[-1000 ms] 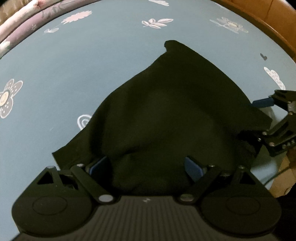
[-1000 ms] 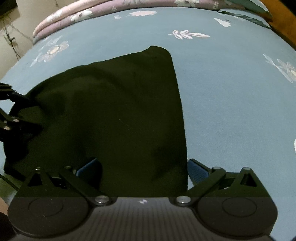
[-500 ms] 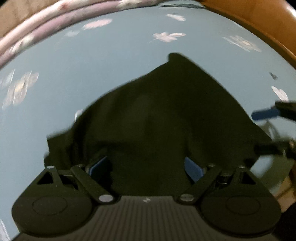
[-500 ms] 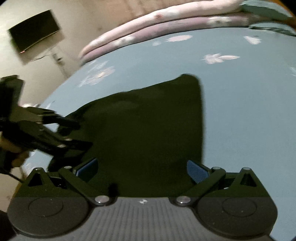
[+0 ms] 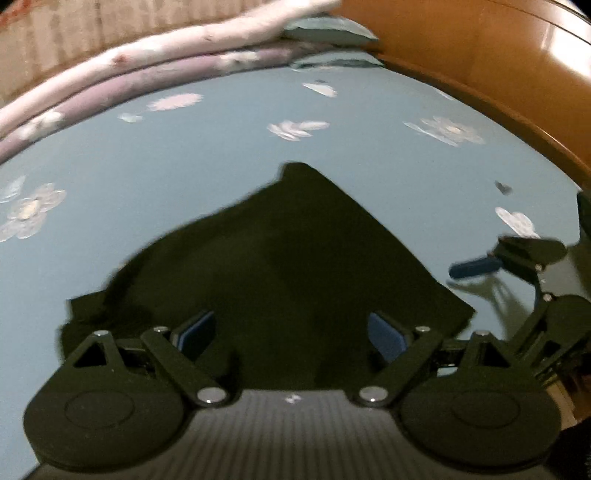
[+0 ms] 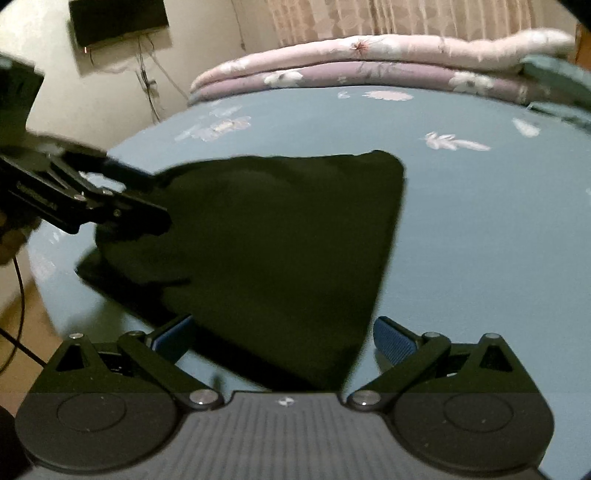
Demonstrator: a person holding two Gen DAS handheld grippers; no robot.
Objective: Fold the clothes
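Blue bedsheet (image 5: 207,173) printed with pale flowers covers the bed, and a black garment (image 5: 280,258) lies flat on it, folded to a rough triangle with its point toward the far bedding. Rolled pink and lilac quilts (image 6: 369,62) line the far edge; a wooden headboard (image 5: 498,66) curves along the right of the left wrist view. The cloth is so dark that no seams, sleeves or collar can be made out, so what kind of garment it is stays unclear.

The left gripper (image 5: 291,328) stands released, jaws wide above the near edge of the garment, nothing pinched between its blue pads (image 5: 386,334). The right gripper (image 6: 282,334) is likewise released over the garment's near corner. In the left view its body is cut off by the frame edge. A dark screen (image 6: 118,18) hangs on the wall, blurred.
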